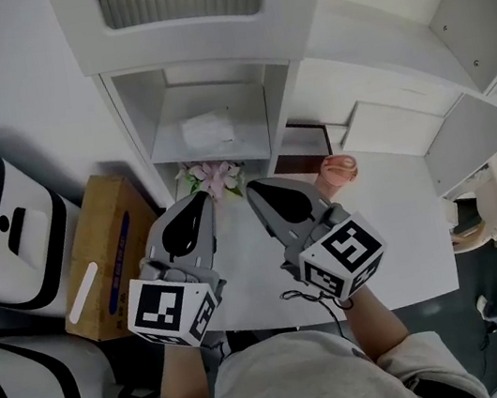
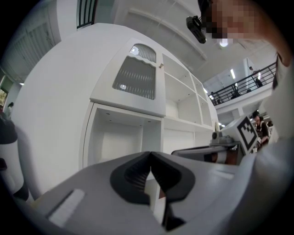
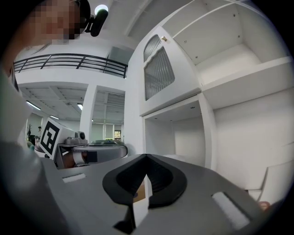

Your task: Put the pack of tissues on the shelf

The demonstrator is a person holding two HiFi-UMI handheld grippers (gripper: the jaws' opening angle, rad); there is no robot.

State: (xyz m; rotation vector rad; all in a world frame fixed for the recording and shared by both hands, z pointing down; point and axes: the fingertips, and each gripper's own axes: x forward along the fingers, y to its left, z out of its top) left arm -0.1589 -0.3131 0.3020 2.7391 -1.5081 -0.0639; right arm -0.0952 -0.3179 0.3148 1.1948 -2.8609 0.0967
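White, soft, film-wrapped pack of tissues (image 1: pixel 208 130) already lying in the open lower compartment of the white shelf unit (image 1: pixel 282 106), about mid-board. Grey two-jaw left gripper (image 1: pixel 199 199) clenched on nothing, just in front of the shelf unit below that compartment. Grey two-jaw right gripper (image 3: pixel 146 157) likewise closed tight, empty, alongside. Judged light, squashy, slippery wrap, not fragile. If re-gripping: pinch across the narrow sides, mid-length, gently.
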